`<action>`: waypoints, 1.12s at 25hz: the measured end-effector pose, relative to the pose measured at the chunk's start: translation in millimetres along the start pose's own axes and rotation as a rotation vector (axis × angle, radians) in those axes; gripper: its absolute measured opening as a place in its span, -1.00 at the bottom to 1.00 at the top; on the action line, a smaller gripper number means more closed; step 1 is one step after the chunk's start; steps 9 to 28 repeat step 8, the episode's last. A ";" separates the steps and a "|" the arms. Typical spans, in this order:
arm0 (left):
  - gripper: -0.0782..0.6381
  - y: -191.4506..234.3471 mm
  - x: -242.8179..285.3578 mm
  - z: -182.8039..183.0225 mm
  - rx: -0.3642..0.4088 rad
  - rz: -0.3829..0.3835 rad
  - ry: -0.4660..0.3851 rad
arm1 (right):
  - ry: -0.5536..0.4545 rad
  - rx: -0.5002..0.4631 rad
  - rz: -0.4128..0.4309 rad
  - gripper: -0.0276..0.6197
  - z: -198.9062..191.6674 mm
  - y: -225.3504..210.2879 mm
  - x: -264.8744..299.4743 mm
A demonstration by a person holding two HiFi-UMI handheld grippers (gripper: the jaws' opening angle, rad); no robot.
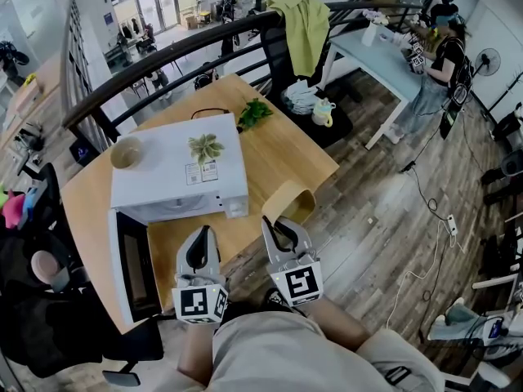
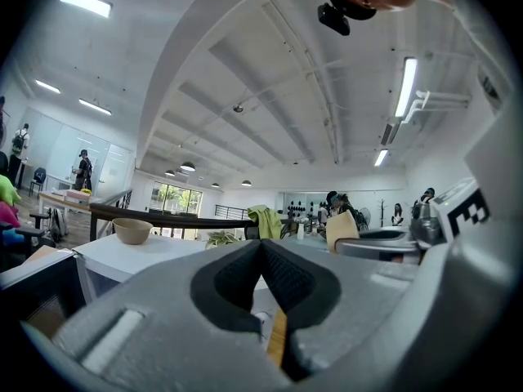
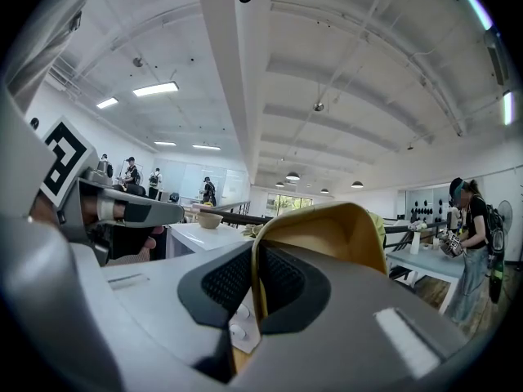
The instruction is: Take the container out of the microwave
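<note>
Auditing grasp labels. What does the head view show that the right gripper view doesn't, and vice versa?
Head view only: the microwave door standing open.
Right gripper view only: up close, the right gripper shut on the thin wall of the container; also a ceiling light.
Both: the container, the bowl on top of the microwave, and the left gripper.

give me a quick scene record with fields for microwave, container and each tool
microwave: white, on the table, door swung open
container: tan, outside the microwave, to the right of its front
right tool: shut on the container's rim
left tool: shut, nothing between its jaws
on top of microwave: bowl, plant
</note>
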State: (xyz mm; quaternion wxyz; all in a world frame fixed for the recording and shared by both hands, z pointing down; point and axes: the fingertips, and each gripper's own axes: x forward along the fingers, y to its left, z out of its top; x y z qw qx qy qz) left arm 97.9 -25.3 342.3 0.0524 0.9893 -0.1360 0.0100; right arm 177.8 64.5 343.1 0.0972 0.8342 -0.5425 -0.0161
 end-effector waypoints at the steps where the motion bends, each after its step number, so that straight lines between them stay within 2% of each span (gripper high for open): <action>1: -0.77 -1.0 -0.1 -0.3 0.000 -0.003 0.001 | 0.003 -0.001 0.001 -0.84 -0.7 0.4 -0.5; 28: -0.77 -5.0 0.7 -0.6 -0.015 -0.020 -0.005 | 0.010 0.017 -0.004 -0.85 -4.8 2.9 0.2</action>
